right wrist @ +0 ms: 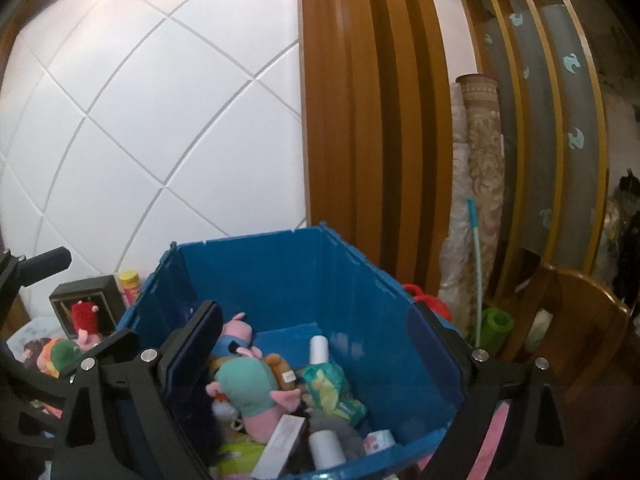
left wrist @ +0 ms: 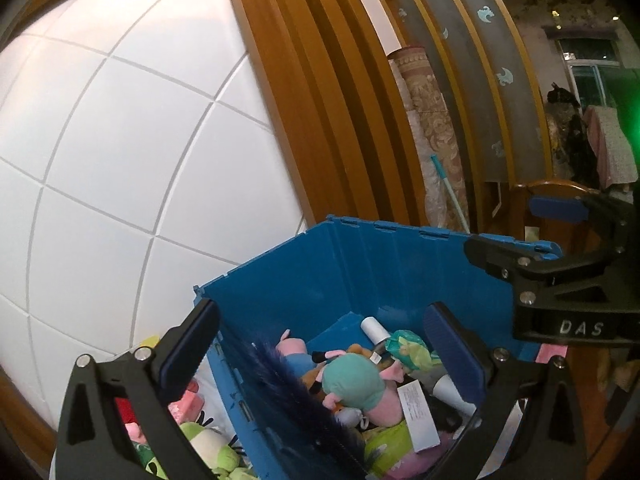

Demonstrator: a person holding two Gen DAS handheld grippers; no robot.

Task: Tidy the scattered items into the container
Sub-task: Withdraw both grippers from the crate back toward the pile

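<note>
A blue plastic crate [left wrist: 352, 268] [right wrist: 288, 272] stands against the white tiled wall and holds plush toys, a white bottle [right wrist: 319, 350], a green wipes pack [right wrist: 332, 390] and a teal-and-pink plush [left wrist: 356, 380] [right wrist: 248, 390]. A dark blue feathery item [left wrist: 296, 400] lies over the crate's near left wall. My left gripper [left wrist: 324, 344] is open and empty above the crate. My right gripper [right wrist: 316, 348] is open and empty above the crate; it also shows at the right edge of the left wrist view [left wrist: 560, 240]. More plush toys [left wrist: 208, 444] [right wrist: 60, 352] lie outside, left of the crate.
A dark box [right wrist: 86, 300] and a yellow jar [right wrist: 130, 282] stand left of the crate. Wooden door frame [right wrist: 372, 120], rolled carpet [right wrist: 484, 168], a teal-handled mop [right wrist: 476, 264], a green roll [right wrist: 496, 326] and a wooden chair [right wrist: 580, 328] are to the right.
</note>
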